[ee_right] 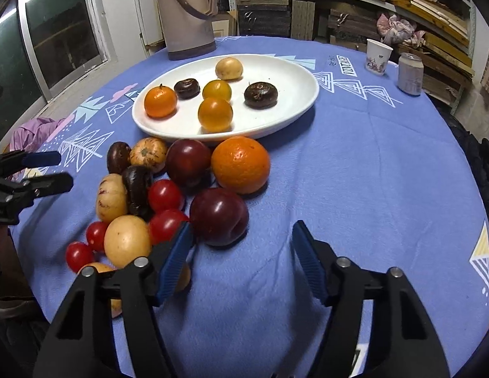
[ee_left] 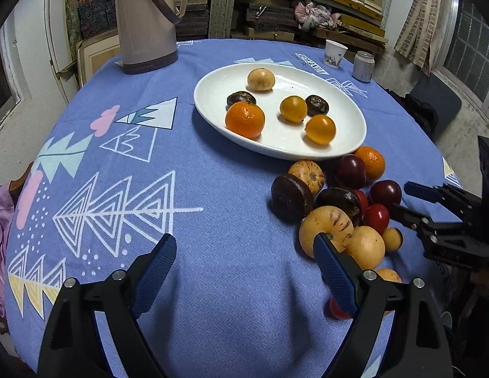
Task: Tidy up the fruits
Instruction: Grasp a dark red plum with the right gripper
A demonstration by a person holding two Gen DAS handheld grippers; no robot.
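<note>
Blue ribbed pads line both fingers of the right gripper (ee_right: 243,245), which stand wide apart and hold nothing. Between them is only bare cloth (ee_right: 370,173). The left pad is just beside a dark plum (ee_right: 218,215) and a red tomato (ee_right: 165,224); the right pad has open cloth beside it, and this free area runs to the right edge of the table.

The left gripper (ee_left: 244,258) is also spread open and empty. Its right finger tip stands in front of a pale striped melon (ee_left: 325,230) at the near end of the pile; I cannot tell if it touches. To its left the cloth is free up to the table edge.

The loose fruits lie in one tight pile on the cloth, near the front rim of the plate (ee_right: 276,126). In the pile are a big orange (ee_right: 240,164) close under the rim, a second plum (ee_right: 187,165), dark brown fruits, small tomatoes and pale yellow fruits, many touching each other. Some pale fruits lie near the table's front edge.

On the plate six fruits are spread apart: a mandarin (ee_right: 160,100), two yellow ones, two dark ones and one pale one at the back.

Behind the plate stands a beige jug (ee_right: 187,12). A paper cup (ee_right: 378,56) and a can (ee_right: 410,74) stand close together near the far right edge.
</note>
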